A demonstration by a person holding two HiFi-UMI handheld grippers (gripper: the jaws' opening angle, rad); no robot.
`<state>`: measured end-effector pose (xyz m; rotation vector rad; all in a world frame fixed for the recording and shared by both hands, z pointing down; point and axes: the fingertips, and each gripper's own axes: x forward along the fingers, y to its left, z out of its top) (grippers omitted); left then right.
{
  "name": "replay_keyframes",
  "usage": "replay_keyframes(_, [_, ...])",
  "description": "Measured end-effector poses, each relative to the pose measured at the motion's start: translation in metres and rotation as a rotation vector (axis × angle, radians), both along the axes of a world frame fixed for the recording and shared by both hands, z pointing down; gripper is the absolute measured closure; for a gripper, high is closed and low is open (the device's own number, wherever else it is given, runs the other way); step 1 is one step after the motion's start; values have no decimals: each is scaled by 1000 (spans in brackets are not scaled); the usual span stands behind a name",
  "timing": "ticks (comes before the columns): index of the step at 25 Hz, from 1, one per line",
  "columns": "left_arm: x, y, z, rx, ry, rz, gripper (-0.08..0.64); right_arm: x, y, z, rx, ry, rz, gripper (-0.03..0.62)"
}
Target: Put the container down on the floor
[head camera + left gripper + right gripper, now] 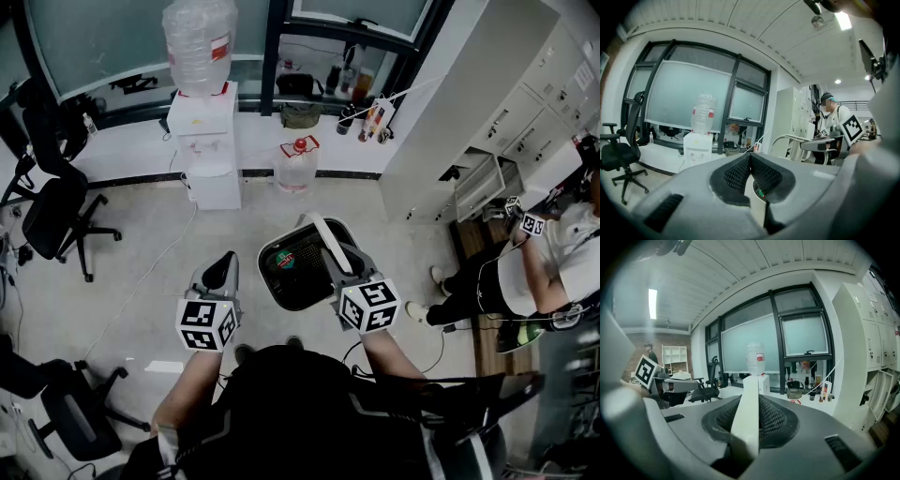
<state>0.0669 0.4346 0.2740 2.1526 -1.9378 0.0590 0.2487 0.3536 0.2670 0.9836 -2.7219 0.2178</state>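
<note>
The container (292,281) is a dark bin with a pale rim and a green and red item inside. It hangs in front of me over the light floor (141,300). Its white handle (319,234) arches up over it, and my right gripper (339,270) is shut on that handle. In the right gripper view the white handle (749,413) runs straight between the ribbed pads. My left gripper (225,264) is to the left of the bin, apart from it. In the left gripper view its pads (740,173) meet with nothing between them.
A white water dispenser (204,141) and a spare water jug (296,167) stand by the window wall ahead. Black office chairs (56,211) sit at the left. A second person (525,272) with grippers stands at the right by white lockers (525,112).
</note>
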Motion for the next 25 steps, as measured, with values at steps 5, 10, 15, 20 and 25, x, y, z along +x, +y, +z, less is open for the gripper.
replay_keyframes(5, [-1,-2,1,-4,9,-24,549,1,-5,-3,6,-5,-6,508])
replay_keyframes(10, [-1,-3,1,-6,-7,-29,549,-2,-7,-3,4,-13,-16,508])
replay_keyframes(15, [-9,-2,2,-9,-9,-35,549,-9,-9,-4,1,-22,-14,508])
replay_keyframes(20, [-14,0,4,-9,-8,-27,549,-13,-10,-2,-9,-29,-8,508])
replay_keyframes(25, [-26,3,6,-11,-9,-23,549,-21,-10,-3,-2,-18,4,508])
